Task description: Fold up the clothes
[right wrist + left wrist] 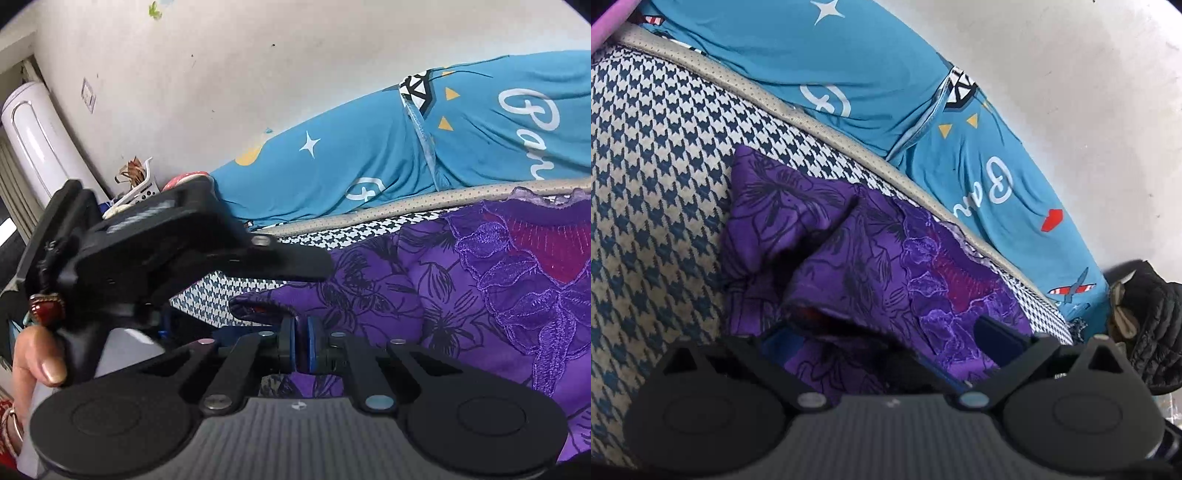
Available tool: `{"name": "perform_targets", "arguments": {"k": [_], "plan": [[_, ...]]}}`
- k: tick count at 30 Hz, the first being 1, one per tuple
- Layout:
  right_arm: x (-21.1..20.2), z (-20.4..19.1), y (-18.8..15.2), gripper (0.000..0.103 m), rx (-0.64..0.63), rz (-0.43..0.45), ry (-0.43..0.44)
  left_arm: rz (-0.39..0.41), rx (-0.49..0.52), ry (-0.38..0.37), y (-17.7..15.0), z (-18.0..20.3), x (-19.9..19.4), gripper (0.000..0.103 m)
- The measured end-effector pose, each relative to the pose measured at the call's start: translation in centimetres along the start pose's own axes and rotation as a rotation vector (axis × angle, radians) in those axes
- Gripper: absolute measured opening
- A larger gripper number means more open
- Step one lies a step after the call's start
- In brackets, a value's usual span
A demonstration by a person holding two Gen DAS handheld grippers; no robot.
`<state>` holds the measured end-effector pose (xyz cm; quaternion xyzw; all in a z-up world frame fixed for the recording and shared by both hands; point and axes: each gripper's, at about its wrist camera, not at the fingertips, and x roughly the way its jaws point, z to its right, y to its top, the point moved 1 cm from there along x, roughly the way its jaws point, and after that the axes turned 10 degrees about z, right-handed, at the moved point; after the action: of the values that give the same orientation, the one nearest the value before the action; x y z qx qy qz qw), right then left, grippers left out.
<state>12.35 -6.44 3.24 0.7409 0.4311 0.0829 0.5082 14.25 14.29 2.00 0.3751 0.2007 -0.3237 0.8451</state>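
Note:
A purple flower-print garment (pixel 857 258) with a lace and red neck panel lies crumpled on a blue-and-white houndstooth cover (pixel 657 177). My left gripper (pixel 884 336) is open, its fingers spread wide with a fold of the purple cloth lying between them. In the right wrist view the same garment (pixel 424 295) fills the right side. My right gripper (pixel 301 343) is shut, its blue pads pressed together on the garment's near edge. The left tool's black housing (pixel 166 236) sits at the upper left, held by a hand (pixel 40 358) wearing a red ring.
Blue cartoon-print bedding (pixel 849 62) is bunched along the white wall (pixel 1071 74) behind the cover's beige piped edge (pixel 768 99). Black quilted fabric (pixel 1156 332) shows at the right. A white standing air conditioner (pixel 40 144) and small clutter (pixel 136 181) stand at the left.

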Motion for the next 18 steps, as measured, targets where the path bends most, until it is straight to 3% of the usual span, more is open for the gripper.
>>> {"name": "perform_targets", "arguments": {"k": [2,7,9,11,12,18], "plan": [[-0.2,-0.1,0.0,0.009,-0.007,-0.002,0.001,-0.017,-0.011,0.008,-0.3,-0.1,0.7,0.088],[-0.6,-0.5,-0.1,0.013,-0.077,-0.046,-0.020,-0.029,-0.008,0.039,-0.9,-0.4,1.7,0.034],[-1.2,-0.7,-0.1,0.018,-0.118,-0.061,-0.041,-0.018,0.012,0.063,-1.1,-0.3,1.7,0.019],[-1.9,-0.9,0.0,0.035,-0.156,-0.072,-0.071,-0.006,0.030,0.094,-1.0,-0.4,1.7,0.015],[-2.4,-1.0,0.1,0.038,-0.179,-0.074,-0.098,-0.002,0.030,0.100,-0.9,-0.5,1.5,0.012],[-5.8,-1.2,-0.1,0.043,-0.181,-0.036,-0.226,0.043,0.054,0.145,0.5,-1.3,-0.4,0.010]]}}
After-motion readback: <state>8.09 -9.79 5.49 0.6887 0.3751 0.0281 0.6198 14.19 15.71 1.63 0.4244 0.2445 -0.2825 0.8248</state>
